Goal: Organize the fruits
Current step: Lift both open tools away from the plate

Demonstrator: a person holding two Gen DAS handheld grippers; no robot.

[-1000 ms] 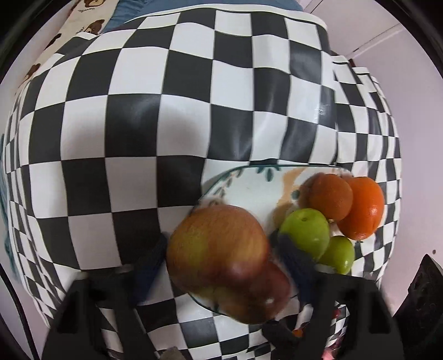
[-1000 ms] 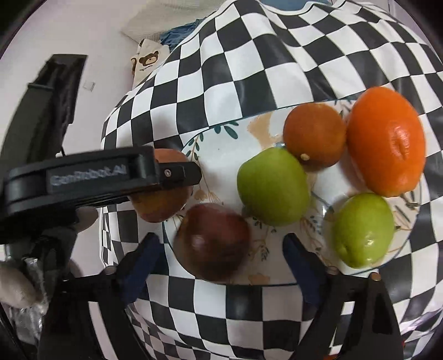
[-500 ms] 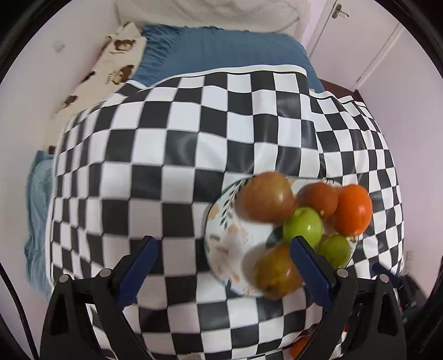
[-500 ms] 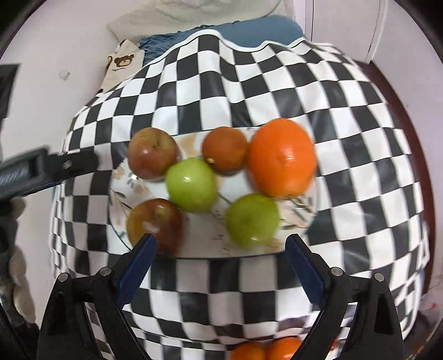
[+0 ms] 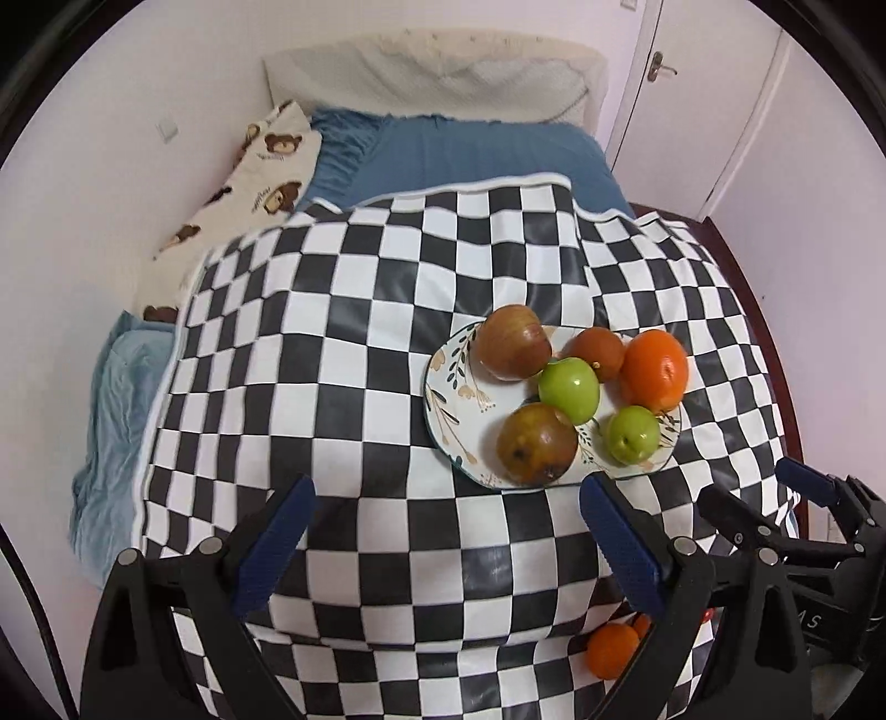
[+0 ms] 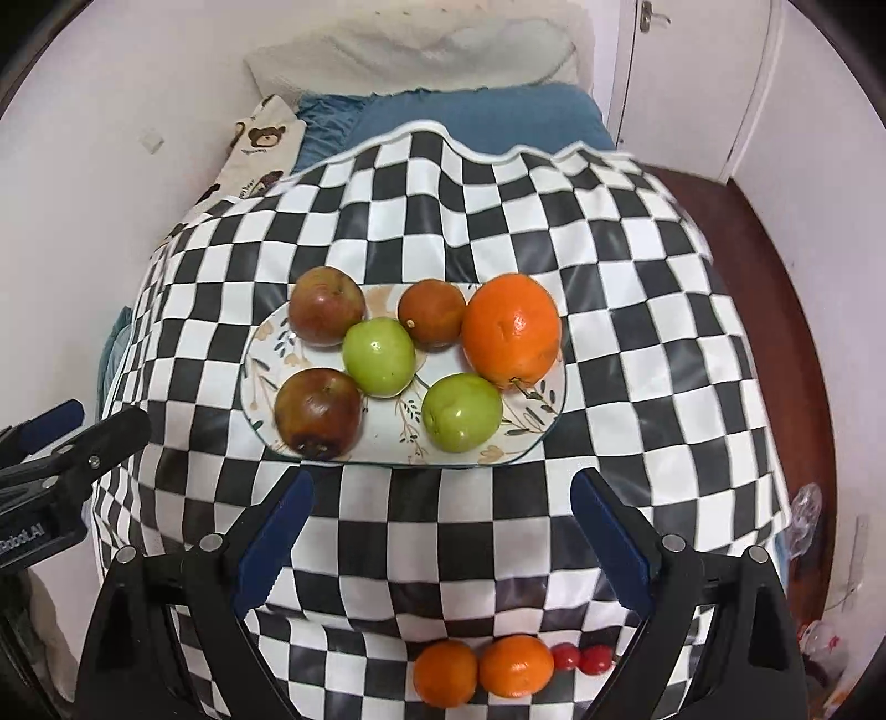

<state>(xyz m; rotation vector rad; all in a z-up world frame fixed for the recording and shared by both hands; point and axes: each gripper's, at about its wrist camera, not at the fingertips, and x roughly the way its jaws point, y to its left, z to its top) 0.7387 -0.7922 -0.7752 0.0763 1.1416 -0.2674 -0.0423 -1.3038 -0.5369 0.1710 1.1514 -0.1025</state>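
Observation:
A floral plate (image 6: 310, 437) (image 5: 448, 410) sits on the checkered tablecloth (image 5: 332, 387). It holds two red-brown apples (image 6: 326, 306) (image 6: 317, 412), two green apples (image 6: 379, 357) (image 6: 462, 412), a dark reddish-orange fruit (image 6: 432, 314) and a big orange (image 6: 512, 338). Both grippers hover above the near side of the table, away from the plate. My left gripper (image 5: 443, 545) is open and holds nothing. My right gripper (image 6: 440, 540) is open and holds nothing. At the table's near edge lie two small oranges (image 6: 446, 673) (image 6: 515, 664) and two small red fruits (image 6: 581, 659).
Beyond the table is a bed with blue bedding (image 5: 470, 155), a bear-print pillow (image 5: 249, 177) and a white pillow (image 6: 410, 50). A white door (image 5: 692, 99) stands at the back right. Dark wood floor (image 6: 775, 288) shows at the right.
My left gripper let go of a red-brown apple on the plate's far left, opened and pulled back and up. My right gripper also drew back, so the whole table shows.

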